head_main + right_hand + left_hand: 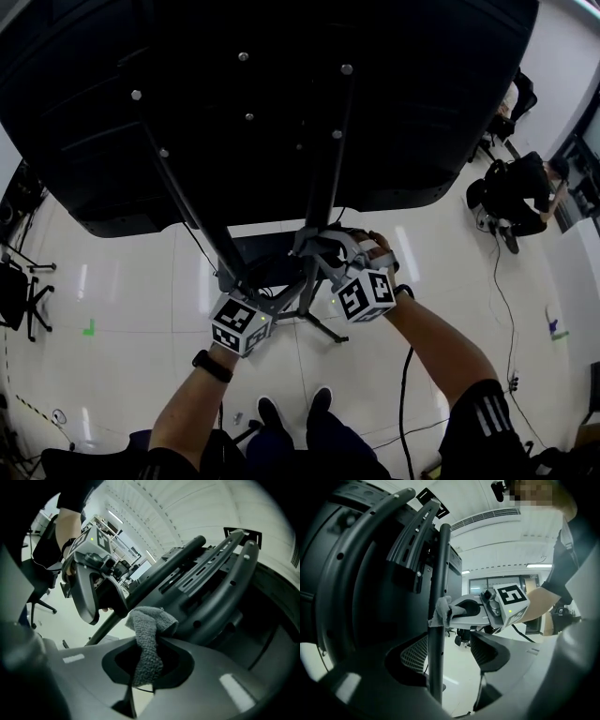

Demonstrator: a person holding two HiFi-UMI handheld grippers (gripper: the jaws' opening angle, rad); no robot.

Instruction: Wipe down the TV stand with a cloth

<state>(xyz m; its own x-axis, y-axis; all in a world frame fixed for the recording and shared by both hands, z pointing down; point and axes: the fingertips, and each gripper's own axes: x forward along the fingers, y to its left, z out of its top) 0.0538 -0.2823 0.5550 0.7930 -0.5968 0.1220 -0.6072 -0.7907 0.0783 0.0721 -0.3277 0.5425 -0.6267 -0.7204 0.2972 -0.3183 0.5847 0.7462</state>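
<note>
Since the right gripper [151, 663] has only a narrow fold of the grey cloth [149, 637] pinched between its closed jaws, I'd worry about that fold pulling free if it drags hard. The wad is bunched against the upright pole [154, 581] of the TV stand [327, 169], behind the big TV [281, 94]. A catch on the slotted bracket [206, 562] beside it could tug the cloth out.

The left gripper [449, 645] is wide open and holds nothing. The same pole stands between its jaws, nearer the left one; whether they touch, I cannot tell. A nudge from there, or a heavy push through the cloth, might rock the stand, and the TV looks top-heavy on so slim a frame. The two tools are close together and could knock each other.

The cloth is nubby looped towelling, soft and crumpled. The pole is a smooth, dark round tube with a dull sheen. The bracket is flat painted metal with long slots and screw heads. The left gripper's pads [415, 654] have a fine meshed face. Underfoot, the floor [131, 309] is pale glossy tile.
</note>
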